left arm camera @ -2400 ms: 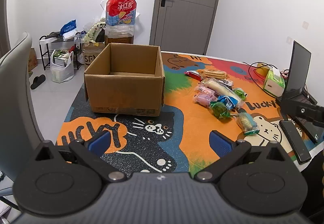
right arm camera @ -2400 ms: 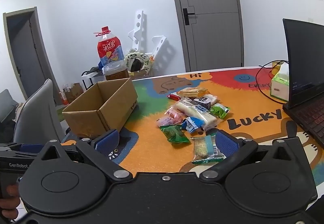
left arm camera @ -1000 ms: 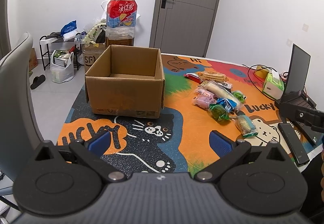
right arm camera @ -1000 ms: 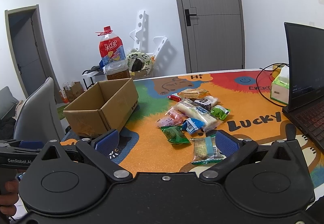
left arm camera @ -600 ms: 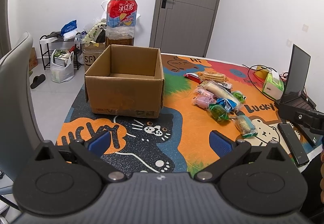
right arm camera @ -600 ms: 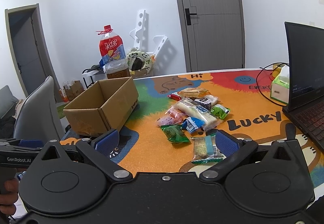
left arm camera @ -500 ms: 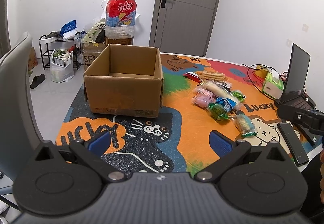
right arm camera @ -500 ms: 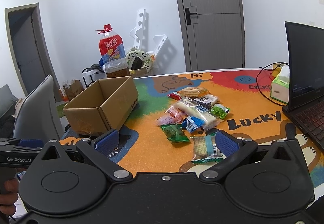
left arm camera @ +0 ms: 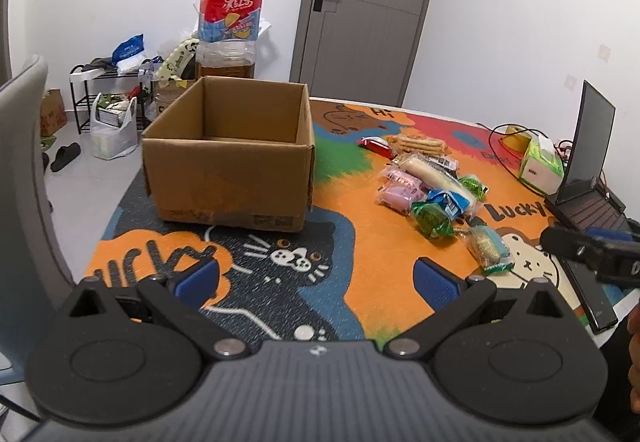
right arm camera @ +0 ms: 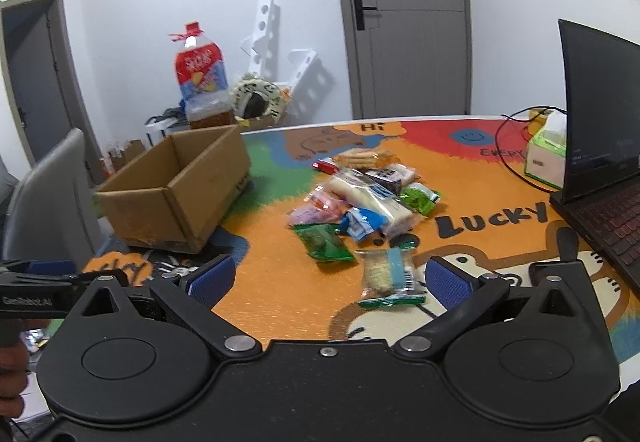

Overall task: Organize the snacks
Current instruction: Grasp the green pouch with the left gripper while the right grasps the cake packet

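An open, empty cardboard box (left arm camera: 228,158) stands on the colourful table mat; it also shows in the right wrist view (right arm camera: 176,186). A heap of wrapped snacks (left arm camera: 428,190) lies to its right, also in the right wrist view (right arm camera: 360,202). A cracker pack with a blue band (right arm camera: 386,274) lies nearest my right gripper (right arm camera: 328,278), which is open and empty just above it. My left gripper (left arm camera: 316,278) is open and empty over the black cat print, in front of the box.
A laptop (right arm camera: 600,146) and green tissue box (right arm camera: 546,158) are at the right, with a black phone (left arm camera: 588,294) near the table edge. A large drink bottle (left arm camera: 228,22) stands behind the box. A grey chair (left arm camera: 24,178) is at the left.
My right gripper has moved forward and down toward the snack heap, so the cracker pack sits closer between its fingers. The left gripper has barely moved. Both stay open.
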`<state>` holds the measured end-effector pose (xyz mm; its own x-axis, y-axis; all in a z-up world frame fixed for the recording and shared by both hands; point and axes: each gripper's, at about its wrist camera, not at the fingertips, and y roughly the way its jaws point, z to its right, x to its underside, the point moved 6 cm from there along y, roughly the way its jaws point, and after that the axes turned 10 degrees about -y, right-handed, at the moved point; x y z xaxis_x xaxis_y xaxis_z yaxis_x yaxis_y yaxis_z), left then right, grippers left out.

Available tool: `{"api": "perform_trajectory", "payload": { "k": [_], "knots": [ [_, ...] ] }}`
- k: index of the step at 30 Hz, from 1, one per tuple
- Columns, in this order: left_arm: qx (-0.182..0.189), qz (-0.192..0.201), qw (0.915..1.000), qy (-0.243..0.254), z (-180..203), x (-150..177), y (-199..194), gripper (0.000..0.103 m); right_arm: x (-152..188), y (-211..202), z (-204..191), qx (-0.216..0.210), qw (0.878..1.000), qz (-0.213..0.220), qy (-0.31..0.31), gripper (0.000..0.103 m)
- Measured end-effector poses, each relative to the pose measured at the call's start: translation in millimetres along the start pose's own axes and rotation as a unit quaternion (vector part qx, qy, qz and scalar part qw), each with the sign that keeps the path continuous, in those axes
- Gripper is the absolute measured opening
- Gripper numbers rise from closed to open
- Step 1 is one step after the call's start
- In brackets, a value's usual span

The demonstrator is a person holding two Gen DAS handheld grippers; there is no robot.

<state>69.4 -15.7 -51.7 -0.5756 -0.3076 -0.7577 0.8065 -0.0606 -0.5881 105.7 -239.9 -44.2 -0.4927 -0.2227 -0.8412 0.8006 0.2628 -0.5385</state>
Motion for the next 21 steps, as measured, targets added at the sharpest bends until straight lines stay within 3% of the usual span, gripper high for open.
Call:
{"api": "perform_trajectory", "payload": {
  "k": [11, 17, 21],
  "knots": [
    [0.052, -0.005, 0.9987, 0.0, 22, -2, 40, 0.102, 18, 33, 21, 0.007, 0.999, -0.015, 0.029, 0.103],
    [0.062, -0.019, 0.9979, 0.008, 37, 0, 66, 0.1, 21, 56, 29, 0.006, 0.999, -0.017, 0.034, 0.102],
    [0.069, -0.024, 0.9972, 0.017, 49, -1, 81, 0.1, 26, 77, 35, -0.001, 0.998, -0.026, 0.049, 0.092]
  ]
}}
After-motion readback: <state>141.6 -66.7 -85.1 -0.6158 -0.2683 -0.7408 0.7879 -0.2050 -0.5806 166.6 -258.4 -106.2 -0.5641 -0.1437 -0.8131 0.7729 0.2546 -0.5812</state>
